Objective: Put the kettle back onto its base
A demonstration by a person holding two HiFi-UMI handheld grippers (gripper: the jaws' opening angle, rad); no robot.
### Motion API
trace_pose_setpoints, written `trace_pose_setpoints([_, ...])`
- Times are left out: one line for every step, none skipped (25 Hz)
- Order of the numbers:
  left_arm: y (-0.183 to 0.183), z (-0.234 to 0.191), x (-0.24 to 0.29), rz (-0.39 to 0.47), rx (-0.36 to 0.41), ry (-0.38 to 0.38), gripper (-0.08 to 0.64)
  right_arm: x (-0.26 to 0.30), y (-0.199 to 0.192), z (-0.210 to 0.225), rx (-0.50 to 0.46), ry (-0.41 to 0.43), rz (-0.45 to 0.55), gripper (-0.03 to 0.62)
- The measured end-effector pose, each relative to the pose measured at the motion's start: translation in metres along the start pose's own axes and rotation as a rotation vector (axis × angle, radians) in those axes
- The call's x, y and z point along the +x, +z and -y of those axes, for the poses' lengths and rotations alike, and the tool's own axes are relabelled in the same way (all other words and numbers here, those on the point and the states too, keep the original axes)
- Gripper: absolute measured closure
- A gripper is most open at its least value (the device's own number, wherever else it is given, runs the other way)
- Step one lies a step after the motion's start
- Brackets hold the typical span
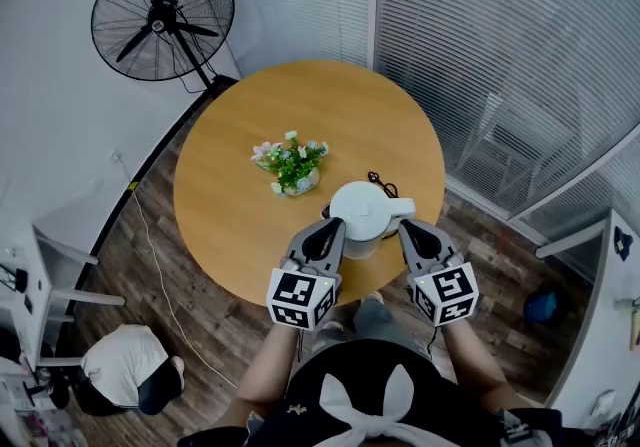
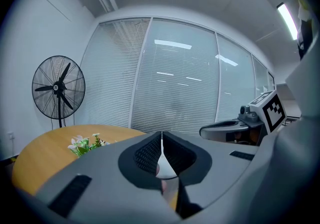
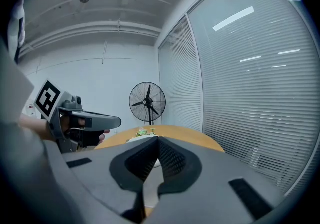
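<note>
The white kettle [image 1: 362, 213] stood on the round wooden table [image 1: 230, 185] near the person's edge, with a flower pot [image 1: 293, 167] close by. The left gripper [image 1: 331, 226] and right gripper [image 1: 406, 226] flanked it closely, each with its jaws pressed together and holding nothing.

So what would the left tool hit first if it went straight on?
Probably the white kettle, which sits just ahead of the left tool; exact depth is hard to judge.
</note>
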State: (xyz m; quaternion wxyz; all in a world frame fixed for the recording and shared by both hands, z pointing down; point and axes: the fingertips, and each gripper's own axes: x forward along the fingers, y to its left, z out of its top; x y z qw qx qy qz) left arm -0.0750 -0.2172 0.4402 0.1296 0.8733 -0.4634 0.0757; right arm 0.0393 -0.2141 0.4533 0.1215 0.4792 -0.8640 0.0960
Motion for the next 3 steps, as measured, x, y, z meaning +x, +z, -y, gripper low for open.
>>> trace_pose_setpoints([-0.0003, 0.0001, -0.0001, -0.001, 0.000, 0.000, 0.526, -0.0002, 0.0001, -0.0002, 0.000, 0.001, 0.000, 0.571])
trace_pose_setpoints([-0.0007, 0.0003, -0.0003, -0.002, -0.001, 0.001, 0.527, -0.0005, 0.0001, -0.0004, 0.000, 0.001, 0.000, 0.571])
trace_pose_setpoints([-0.0010, 0.0004, -0.0004, -0.003, -0.001, 0.002, 0.526, -0.0007, 0.0000, -0.0006, 0.000, 0.001, -0.001, 0.571])
